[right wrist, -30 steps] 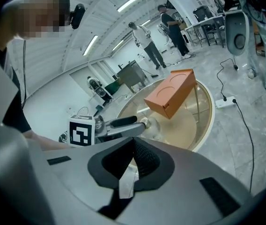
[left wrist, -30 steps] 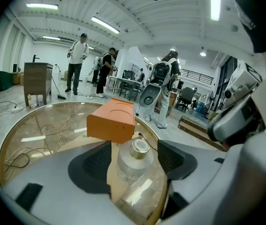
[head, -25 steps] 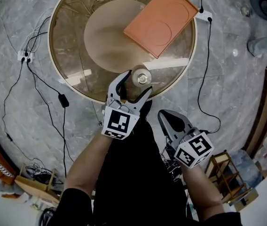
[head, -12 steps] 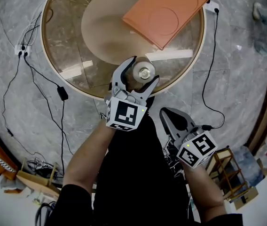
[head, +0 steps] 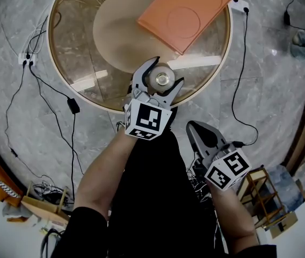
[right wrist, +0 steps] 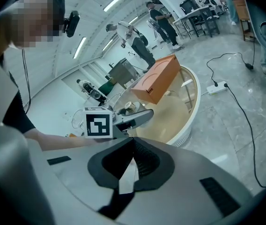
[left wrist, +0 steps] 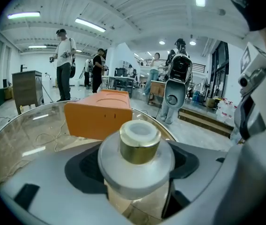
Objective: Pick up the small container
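The small container [head: 162, 79], a clear jar with a grey lid and a gold cap, stands on the round glass table [head: 76, 63] near its front edge. My left gripper [head: 168, 70] is open, and its two jaws reach past the jar on either side. In the left gripper view the container [left wrist: 137, 161] fills the space between the dark pads [left wrist: 81, 168], and I see no pad pressing on it. My right gripper [head: 192, 126] hangs shut and empty off the table, lower right, over the person's dark clothing; its jaws meet in the right gripper view [right wrist: 134, 140].
An orange flat box [head: 184, 15] lies on the far right of the table, behind the jar. Cables and a power adapter [head: 73, 106] run over the marble floor at left. A wooden rack [head: 257, 190] stands at lower right. People stand far off in the hall.
My left gripper has pushed forward, so its jaws now flank the container instead of stopping just short of it. The right gripper has stayed shut in about the same place.
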